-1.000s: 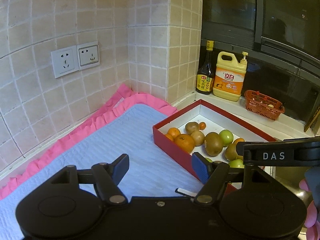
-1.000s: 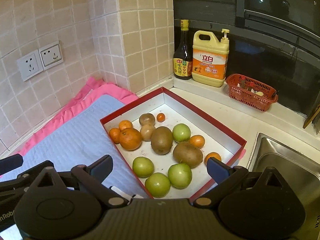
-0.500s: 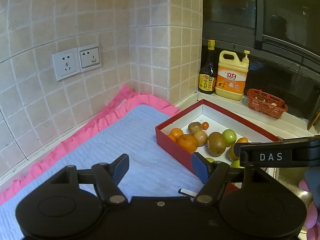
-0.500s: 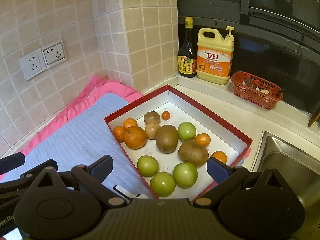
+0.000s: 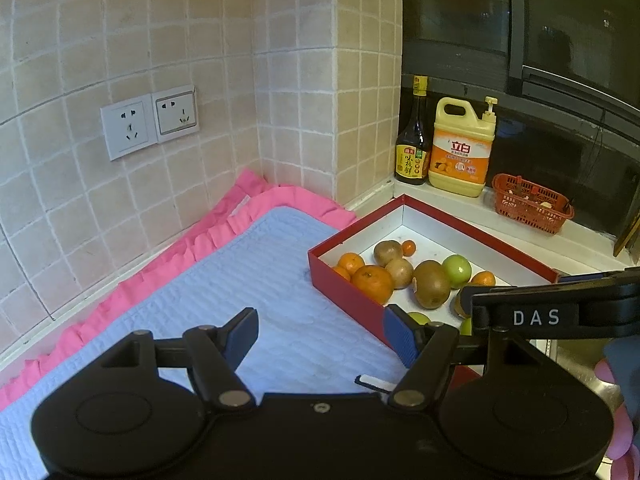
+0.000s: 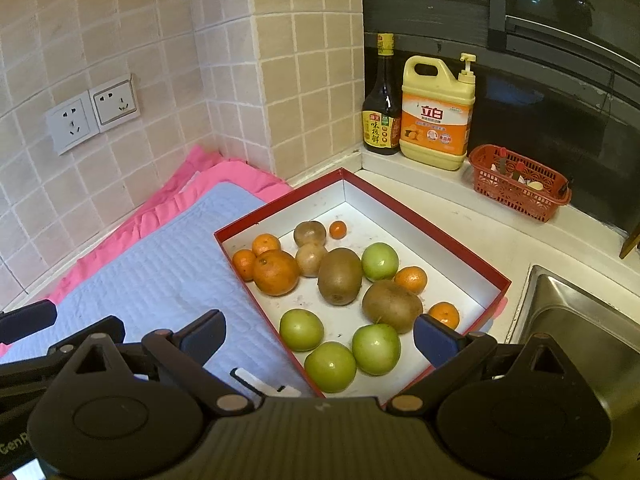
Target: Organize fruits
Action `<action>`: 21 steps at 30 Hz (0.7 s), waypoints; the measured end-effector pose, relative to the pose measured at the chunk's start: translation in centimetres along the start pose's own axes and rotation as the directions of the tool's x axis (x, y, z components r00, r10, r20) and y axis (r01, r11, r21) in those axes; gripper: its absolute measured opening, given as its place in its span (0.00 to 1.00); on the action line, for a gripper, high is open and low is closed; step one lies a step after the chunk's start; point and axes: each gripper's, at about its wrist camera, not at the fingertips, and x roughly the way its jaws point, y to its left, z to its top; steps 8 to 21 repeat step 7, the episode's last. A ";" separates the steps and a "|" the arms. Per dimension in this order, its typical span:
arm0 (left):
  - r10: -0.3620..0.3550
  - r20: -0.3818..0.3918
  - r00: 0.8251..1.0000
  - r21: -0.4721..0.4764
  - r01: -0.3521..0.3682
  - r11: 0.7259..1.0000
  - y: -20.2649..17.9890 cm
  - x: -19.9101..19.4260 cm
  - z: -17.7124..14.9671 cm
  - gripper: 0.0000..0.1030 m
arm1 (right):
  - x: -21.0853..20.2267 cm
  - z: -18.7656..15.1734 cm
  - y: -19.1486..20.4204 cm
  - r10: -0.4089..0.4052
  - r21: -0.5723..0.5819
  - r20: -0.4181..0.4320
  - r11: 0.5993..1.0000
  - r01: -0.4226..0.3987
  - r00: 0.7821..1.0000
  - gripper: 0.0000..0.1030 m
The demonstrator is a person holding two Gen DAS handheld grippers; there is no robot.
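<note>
Fruits (image 6: 340, 276) all show from the right wrist only.

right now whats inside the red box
The red box holds loose fruit: four green apples, kiwis, a large orange and small tangerines. The right gripper covers its near corner.

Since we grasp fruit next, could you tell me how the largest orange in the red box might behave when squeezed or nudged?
The largest orange looks round, so probably rolls if nudged. It touches smaller oranges, which may shift. Its dimpled peel likely grips well.
</note>
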 end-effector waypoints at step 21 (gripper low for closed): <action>0.046 0.042 0.998 0.041 -0.048 0.998 0.0 -0.2 -0.2 0.85 | 0.2 0.1 0.0 0.013 0.000 -0.004 1.000 -0.013 1.000 0.98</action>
